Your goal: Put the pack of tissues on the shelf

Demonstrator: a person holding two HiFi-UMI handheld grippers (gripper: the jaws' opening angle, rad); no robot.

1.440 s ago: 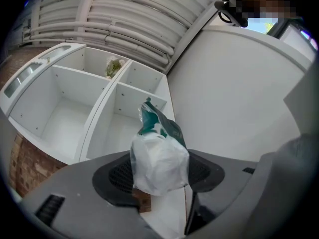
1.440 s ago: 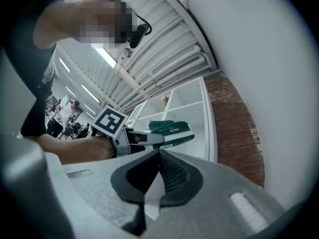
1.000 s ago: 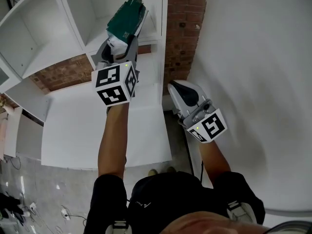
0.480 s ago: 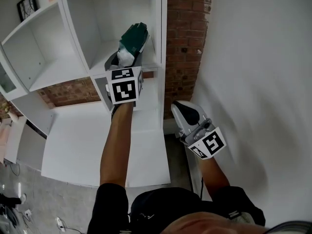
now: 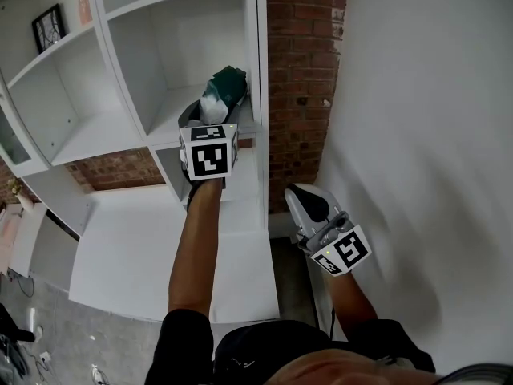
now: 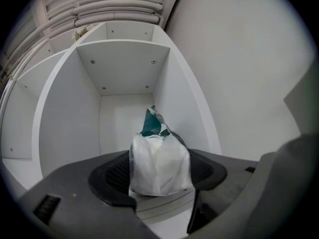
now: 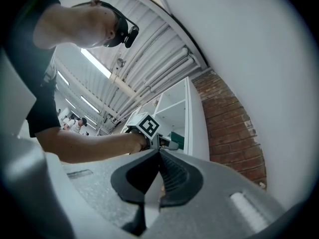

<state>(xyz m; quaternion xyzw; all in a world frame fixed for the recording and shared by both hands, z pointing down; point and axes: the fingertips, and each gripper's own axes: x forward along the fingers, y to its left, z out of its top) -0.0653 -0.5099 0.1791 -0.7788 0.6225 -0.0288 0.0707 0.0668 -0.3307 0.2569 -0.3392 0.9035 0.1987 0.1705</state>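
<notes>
One tissue pack (image 5: 223, 91), lengthwise into shelf (image 5: 171, 111), green end first

The left gripper (image 5: 210, 112) hides the pack of tissues (image 5: 227, 83) — its near end.

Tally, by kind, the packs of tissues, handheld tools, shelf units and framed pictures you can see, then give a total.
pack of tissues: 1
handheld tongs: 2 (left tongs, jaws just opening with that pack between them; right tongs, shut)
shelf unit: 1
framed picture: 1
Total: 5
</notes>
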